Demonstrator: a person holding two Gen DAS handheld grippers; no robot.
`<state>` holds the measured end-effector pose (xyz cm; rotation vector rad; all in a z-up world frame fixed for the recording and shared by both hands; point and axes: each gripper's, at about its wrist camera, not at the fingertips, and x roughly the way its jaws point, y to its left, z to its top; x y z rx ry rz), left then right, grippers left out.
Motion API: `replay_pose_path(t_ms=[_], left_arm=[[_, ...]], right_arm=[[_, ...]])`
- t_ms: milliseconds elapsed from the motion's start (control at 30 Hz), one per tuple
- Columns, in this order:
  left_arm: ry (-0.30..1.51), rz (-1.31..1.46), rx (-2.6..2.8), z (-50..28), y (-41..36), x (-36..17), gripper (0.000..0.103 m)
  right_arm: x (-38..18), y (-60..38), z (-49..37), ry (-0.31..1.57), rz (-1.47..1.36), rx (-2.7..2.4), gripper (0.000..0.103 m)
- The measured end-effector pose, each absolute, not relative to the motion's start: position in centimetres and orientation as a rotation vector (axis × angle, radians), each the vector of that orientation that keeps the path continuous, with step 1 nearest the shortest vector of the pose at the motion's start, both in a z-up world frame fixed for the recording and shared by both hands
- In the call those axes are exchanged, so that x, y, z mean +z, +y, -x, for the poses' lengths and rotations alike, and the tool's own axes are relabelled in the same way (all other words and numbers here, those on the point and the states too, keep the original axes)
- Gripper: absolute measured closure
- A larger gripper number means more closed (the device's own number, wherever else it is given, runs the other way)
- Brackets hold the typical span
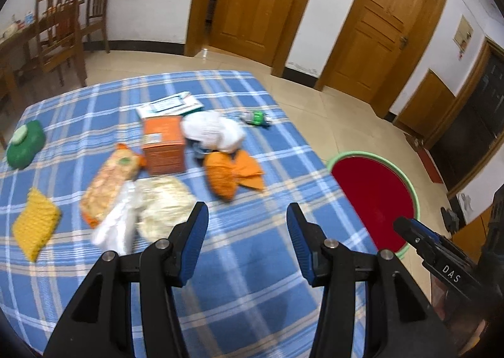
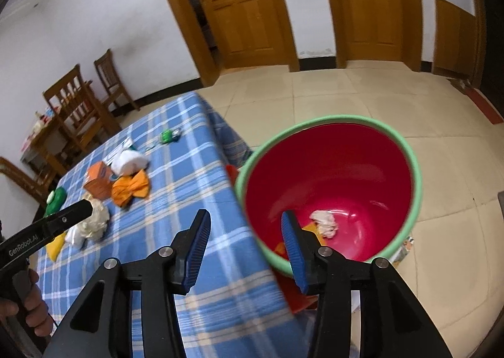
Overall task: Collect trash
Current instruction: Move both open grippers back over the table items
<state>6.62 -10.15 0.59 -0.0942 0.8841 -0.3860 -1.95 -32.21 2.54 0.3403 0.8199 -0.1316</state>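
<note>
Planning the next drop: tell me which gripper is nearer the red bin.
Right. The right gripper hangs at the red bin, one finger over its rim; the left gripper is over the blue checked cloth, further from it.

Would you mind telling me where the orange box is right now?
In the left wrist view, the orange box stands mid-table on the checked cloth, left of the white cloth bundle.

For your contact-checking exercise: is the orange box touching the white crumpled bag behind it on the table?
Touching. In the left wrist view the orange box has its far right corner against the white crumpled bag, no cloth showing between them.
</note>
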Motion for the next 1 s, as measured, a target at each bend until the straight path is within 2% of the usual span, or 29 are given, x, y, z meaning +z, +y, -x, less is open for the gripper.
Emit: replay_pose_path(t_ms=[1000], left_arm=[[0.909, 0.214, -0.036, -8.3, 7.0, -3.2, 0.050]], right_arm=[[1.4, -20.0, -6.1, 0.894, -0.196, 0.077, 0.055]])
